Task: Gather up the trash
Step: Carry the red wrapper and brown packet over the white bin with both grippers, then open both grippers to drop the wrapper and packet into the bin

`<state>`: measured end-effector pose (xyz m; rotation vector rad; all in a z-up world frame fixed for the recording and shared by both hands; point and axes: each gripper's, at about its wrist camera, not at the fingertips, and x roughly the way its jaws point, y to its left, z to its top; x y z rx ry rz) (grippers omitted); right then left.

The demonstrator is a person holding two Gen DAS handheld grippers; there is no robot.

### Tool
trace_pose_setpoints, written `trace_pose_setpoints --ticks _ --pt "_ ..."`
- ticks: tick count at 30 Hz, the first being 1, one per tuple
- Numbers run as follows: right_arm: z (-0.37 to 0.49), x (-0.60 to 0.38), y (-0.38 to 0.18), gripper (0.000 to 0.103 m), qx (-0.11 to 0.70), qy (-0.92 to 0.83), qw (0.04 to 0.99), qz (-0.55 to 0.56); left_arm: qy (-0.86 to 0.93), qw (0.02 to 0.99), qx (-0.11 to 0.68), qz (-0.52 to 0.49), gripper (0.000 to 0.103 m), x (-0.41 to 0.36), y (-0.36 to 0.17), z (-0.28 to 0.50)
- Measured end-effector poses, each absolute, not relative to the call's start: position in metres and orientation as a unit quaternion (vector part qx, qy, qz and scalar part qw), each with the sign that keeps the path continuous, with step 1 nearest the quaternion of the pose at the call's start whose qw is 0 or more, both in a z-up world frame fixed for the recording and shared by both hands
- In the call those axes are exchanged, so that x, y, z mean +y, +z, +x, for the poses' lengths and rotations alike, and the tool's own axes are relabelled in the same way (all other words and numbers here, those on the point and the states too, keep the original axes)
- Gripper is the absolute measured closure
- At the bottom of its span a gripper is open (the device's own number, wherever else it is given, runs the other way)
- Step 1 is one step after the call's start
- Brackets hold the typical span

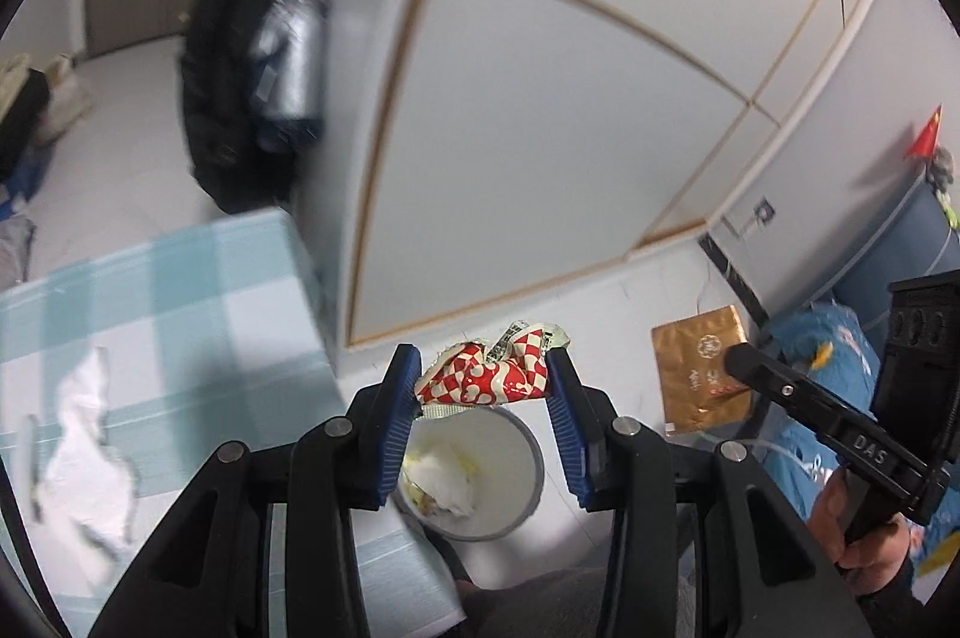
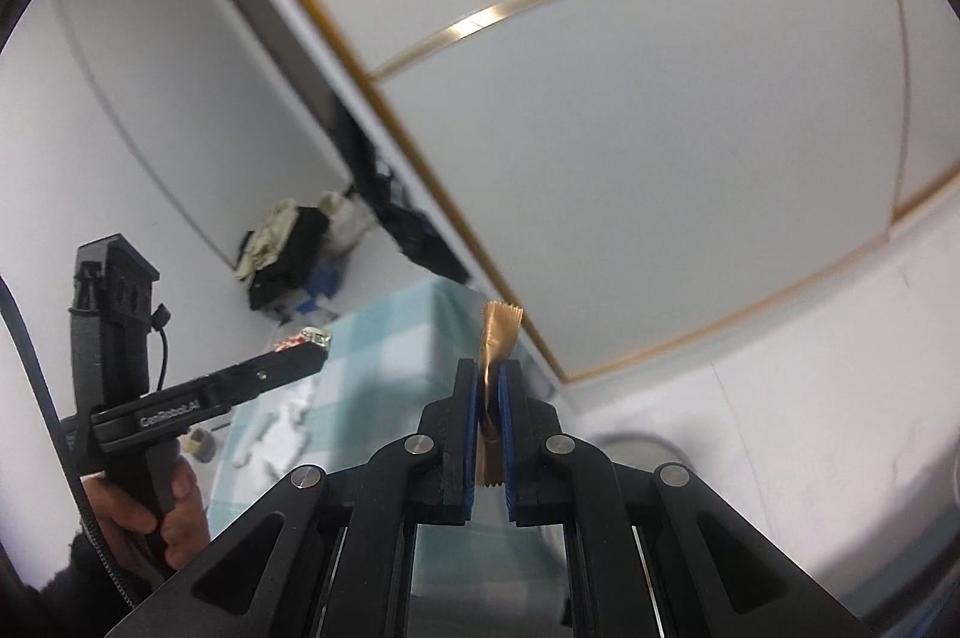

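Bench [image 1: 180, 290]: checked cloth, crumpled tissue left | Bin [image 1: 528, 464]: on floor beneath left claw [image 1: 483, 386], clamped on red-white wrapper [image 1: 486, 380], poised for dropping | Right claw [image 2: 489, 398]: pinched together on gold wrapper strip [image 2: 498, 332], carried binward.

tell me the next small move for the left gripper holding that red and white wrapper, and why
Probably open the left gripper and let go. Its blue pads are shut on the crumpled red and white wrapper, and the grey bin, already holding white tissue, appears to lie right below it, so the wrapper should fall in.
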<state>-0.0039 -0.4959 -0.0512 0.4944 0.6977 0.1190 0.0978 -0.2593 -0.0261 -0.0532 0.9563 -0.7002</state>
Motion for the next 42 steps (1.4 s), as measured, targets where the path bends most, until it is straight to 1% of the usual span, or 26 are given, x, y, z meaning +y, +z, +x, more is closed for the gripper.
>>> trace_pose_setpoints --ticks 7,13,18,24,27,29,30,31,32,33,35,38,40,42 --pt "0.011 -0.53 -0.125 0.097 0.397 0.029 0.872 0.287 -0.347 0.789 0.507 -0.006 0.066 -0.301 -0.072 0.111" --pt "0.026 -0.545 -0.176 0.097 0.432 0.021 0.844 0.317 -0.346 0.756 0.556 0.002 0.066 -0.326 -0.11 0.119" --pt "0.038 -0.545 -0.222 0.096 0.467 0.024 0.816 0.338 -0.337 0.737 0.586 0.006 0.066 -0.341 -0.13 0.123" --pt "0.041 -0.539 -0.269 0.092 0.504 0.046 0.788 0.352 -0.334 0.707 0.624 -0.01 0.066 -0.35 -0.152 0.133" --pt "0.046 -0.533 -0.286 0.088 0.52 0.06 0.773 0.359 -0.331 0.696 0.637 -0.014 0.066 -0.355 -0.159 0.135" --pt "0.048 -0.527 -0.296 0.083 0.533 0.069 0.762 0.36 -0.33 0.693 0.641 -0.014 0.066 -0.358 -0.162 0.136" --pt "0.047 -0.526 -0.299 0.079 0.538 0.076 0.757 0.362 -0.329 0.69 0.645 -0.015 0.066 -0.361 -0.164 0.136" --pt "0.048 -0.524 -0.301 0.069 0.541 0.076 0.755 0.363 -0.328 0.688 0.647 -0.015 0.066 -0.358 -0.165 0.137" --pt "0.049 -0.519 -0.303 0.065 0.544 0.073 0.753 0.363 -0.328 0.686 0.65 -0.013 0.066 -0.36 -0.166 0.136" --pt "0.046 -0.521 -0.303 0.062 0.543 0.068 0.754 0.363 -0.328 0.684 0.651 -0.011 0.066 -0.362 -0.17 0.137" --pt "0.041 -0.525 -0.304 0.061 0.543 0.059 0.755 0.361 -0.328 0.68 0.656 -0.012 0.066 -0.364 -0.174 0.137" --pt "0.035 -0.533 -0.301 0.055 0.543 0.032 0.762 0.351 -0.329 0.67 0.665 -0.01 0.066 -0.367 -0.182 0.137" --pt "0.026 -0.544 -0.294 0.044 0.534 0.016 0.768 0.354 -0.329 0.66 0.675 -0.006 0.066 -0.371 -0.189 0.135" --pt "0.022 -0.549 -0.291 0.041 0.527 0.005 0.774 0.351 -0.326 0.652 0.685 0.001 0.066 -0.373 -0.195 0.133"
